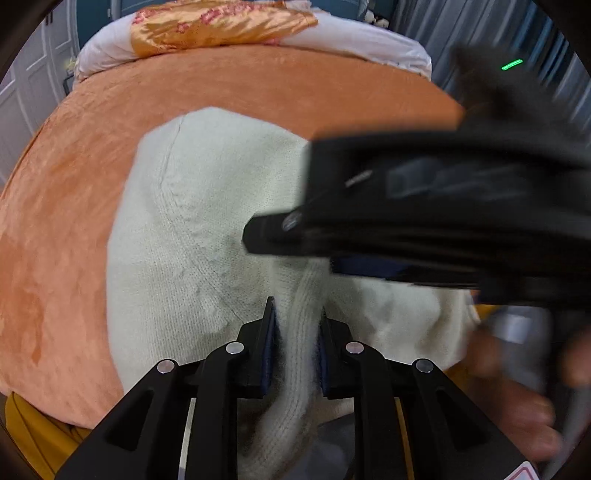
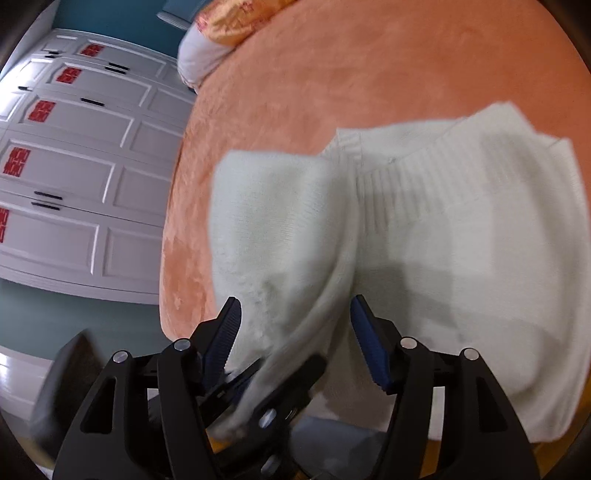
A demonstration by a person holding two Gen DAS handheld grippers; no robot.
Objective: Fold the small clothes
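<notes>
On an orange bedspread (image 1: pixel 258 81), 2 handheld grippers work a small cream knit sweater (image 1: pixel 177 221) midway through a fold. Nearest the lens in the left wrist view, at 6 o'clock, the left gripper (image 1: pixel 295 332) has its jaws drawn in on a bunched ridge of the knit, pinching it between the blue pads, apparently to lift that edge so it can be carried over the body of the garment. In the right wrist view, the right gripper (image 2: pixel 295 325) hangs at 6 o'clock with its jaws spread wide on either side of a hanging fold, the fabric passing between them without being squeezed; it looks placed to take or release a grip. Below it, the dark tip of the other tool crosses the frame, blurred. The sweater lies mostly flat across the middle of the bed, its ribbed band (image 2: pixel 399 177) visible toward 12 o'clock in the right view, 1 flap raised off the cover. From 3 o'clock in the left view, the right tool's black body cuts across the garment and hides its far side, the chief obstruction to any sweep of the cloth. Beyond, at 12 o'clock, a gold-patterned pillow (image 1: pixel 221 26) rests on white bedding (image 1: pixel 351 40); white wardrobe doors (image 2: pixel 74 166) with red decals stand at 9 o'clock.
</notes>
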